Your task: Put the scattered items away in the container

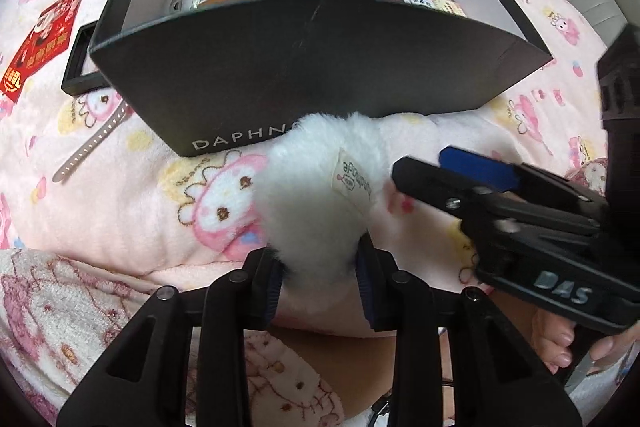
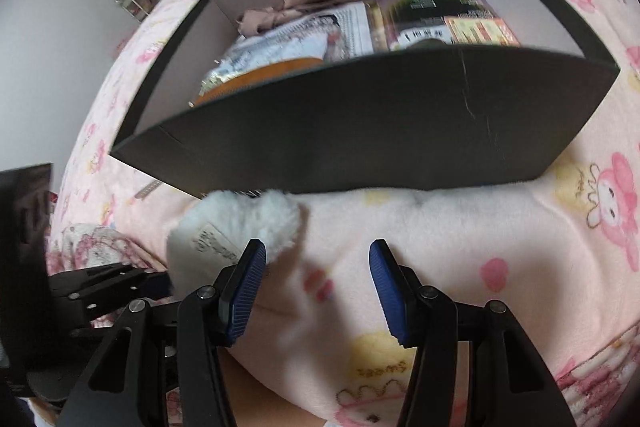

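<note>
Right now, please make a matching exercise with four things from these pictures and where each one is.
Things:
1. white fluffy item
2. beige strap
3. purple packet
4. red card

Places:
A. inside the dark box
B. between the left tool's pads
C. on the blanket, far left of the box
D. on the blanket, at the box's near-left corner

Pairs: 1-B, 2-D, 3-A, 4-C

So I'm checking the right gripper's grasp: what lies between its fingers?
Only bare pink blanket; the white fluffy toy sits beside its left finger, in the right wrist view.
</note>
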{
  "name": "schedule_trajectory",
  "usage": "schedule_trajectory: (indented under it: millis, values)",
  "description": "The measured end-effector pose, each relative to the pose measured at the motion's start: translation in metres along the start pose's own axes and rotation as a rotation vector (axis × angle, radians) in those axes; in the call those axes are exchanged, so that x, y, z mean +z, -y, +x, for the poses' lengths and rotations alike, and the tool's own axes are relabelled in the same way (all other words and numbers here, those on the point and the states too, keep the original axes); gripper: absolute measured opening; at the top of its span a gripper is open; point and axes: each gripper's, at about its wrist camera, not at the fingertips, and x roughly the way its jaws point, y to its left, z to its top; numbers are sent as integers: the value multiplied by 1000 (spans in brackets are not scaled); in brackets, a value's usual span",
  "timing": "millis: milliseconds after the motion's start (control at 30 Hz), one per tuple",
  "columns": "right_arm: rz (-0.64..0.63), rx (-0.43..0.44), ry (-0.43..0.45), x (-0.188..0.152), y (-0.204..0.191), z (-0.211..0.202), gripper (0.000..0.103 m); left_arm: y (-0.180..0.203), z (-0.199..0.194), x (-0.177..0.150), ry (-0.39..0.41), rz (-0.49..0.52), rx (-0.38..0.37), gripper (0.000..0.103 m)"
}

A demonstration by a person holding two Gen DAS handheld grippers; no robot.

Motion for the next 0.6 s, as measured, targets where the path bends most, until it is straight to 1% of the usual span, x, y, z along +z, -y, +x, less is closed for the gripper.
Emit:
schedule_trajectory:
  millis: [67, 133, 233, 367, 433, 467, 600]
  values:
    - [30, -2, -19, 0, 6, 3, 50, 5, -5, -1, 6, 20, 29, 32]
    - [63, 3, -14, -1, 13, 0, 50, 8, -9, -1, 13, 38, 53, 32]
    - [68, -7, 13, -3, 15, -7, 50, 10, -7, 4, 8, 35, 32, 32]
    - [53, -20, 59, -9, 14, -20, 50, 15, -10, 10, 22, 47, 26, 32]
    - [59, -24, 74, -12, 16, -27, 50, 18, -15, 15, 34, 56, 4, 33]
    - [69, -32, 87, -14, 19, -32, 50, 20, -17, 18, 36, 62, -6, 35]
    - [153, -57, 150, -12, 39, -52, 50, 30, -21, 31, 47, 98, -85, 36]
